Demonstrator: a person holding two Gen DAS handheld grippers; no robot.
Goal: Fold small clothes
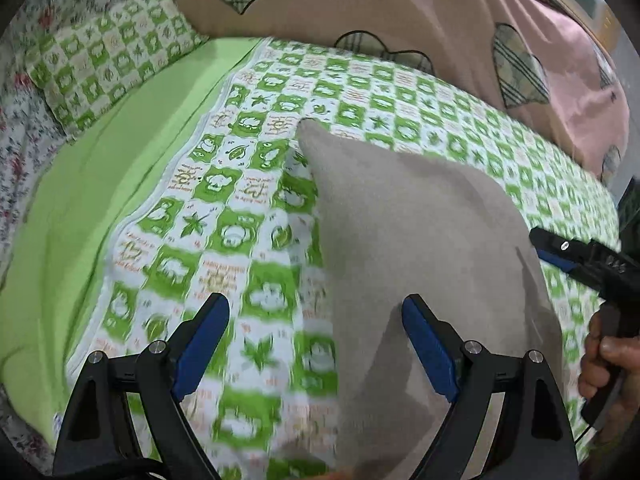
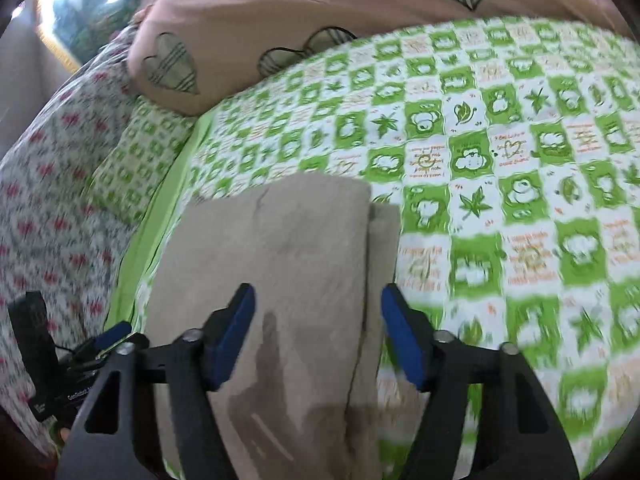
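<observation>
Left wrist view first: we see our left gripper [image 1: 316,340] with its blue-padded fingers spread wide, holding nothing, above the near part of the bed. A soft, matte beige cloth [image 1: 420,240] lies flat on the green-and-white checked bedsheet [image 1: 248,184], one corner pointing toward the far side; its right part passes under our right finger. Left of the cloth the sheet runs bare to a plain green border, then a matching checked pillow [image 1: 108,68]. A pink quilt [image 1: 400,12] with plaid hearts bounds the far edge. The right gripper [image 1: 560,248] enters at the right edge, a hand [image 1: 604,356] around its handle.

Right wrist view: our right gripper [image 2: 318,340] is likewise spread apart and holds nothing, over the cloth [image 2: 280,260], folded into a rectangle with a lower layer showing along its right side. Bare sheet [image 2: 520,160] stretches right; the floral bedding [image 2: 52,200] lies left.
</observation>
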